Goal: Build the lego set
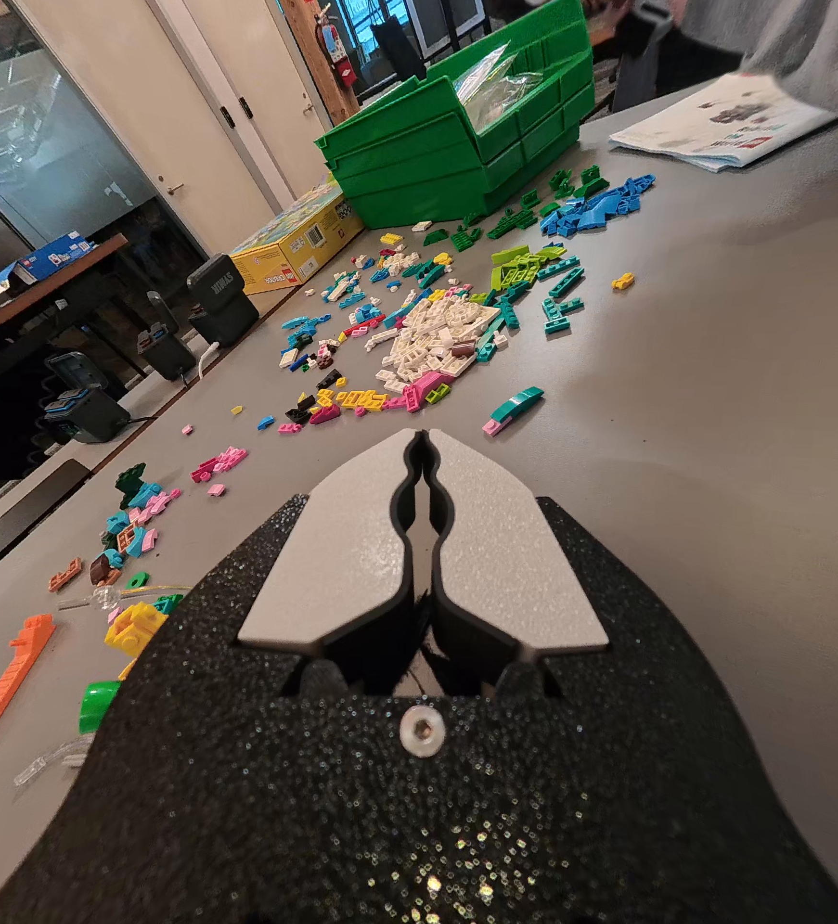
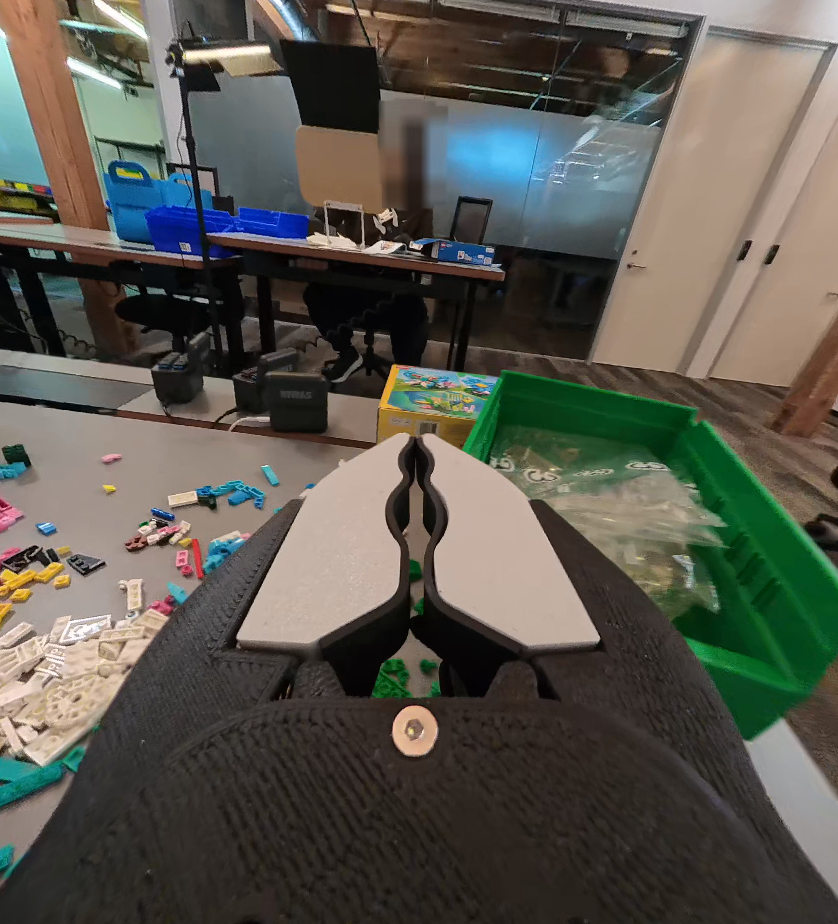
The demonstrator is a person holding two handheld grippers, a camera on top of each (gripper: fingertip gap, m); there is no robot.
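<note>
In the left wrist view, the left gripper [image 1: 423,434] has its two flat, grainy grey fingers [image 1: 356,540] with wavy black inner edges brought together at the tips, with nothing between them; they sit in a black, sparkly, rough housing that fills the lower half of the view. It hovers over a smooth grey table [image 1: 707,500] strewn with small glossy plastic bricks. Nearest the tips, at about 1 o'clock, lies a curved teal piece joined to a pink plate [image 1: 512,409]; at 12 o'clock lies a heap of white plates [image 1: 437,340] edged with yellow and magenta bricks [image 1: 356,400]. Farther up at 12 to 1 o'clock stand stacked green bins [image 1: 457,165] with crinkled clear bags inside, beside a yellow cardboard box [image 1: 296,250]. At 8 o'clock an orange ridged tool [image 1: 6,675] lies flat; a green round piece [image 1: 99,705] and yellow bricks [image 1: 131,630] are partly hidden by the housing. A booklet [image 1: 717,125] at 2 o'clock is blurred, and a grey sleeve is cut off by the upper right corner. In the right wrist view, the right gripper [image 2: 416,439] is likewise closed on nothing, its housing ribbed matte black. The green bin [image 2: 757,575] lies at 3 o'clock just beside it, with clear bags [image 2: 617,510] within. White plates [image 2: 46,670] lie at 8 o'clock, partly covered by the housing; small green bricks [image 2: 392,680] show only through a gap below the fingers.
</note>
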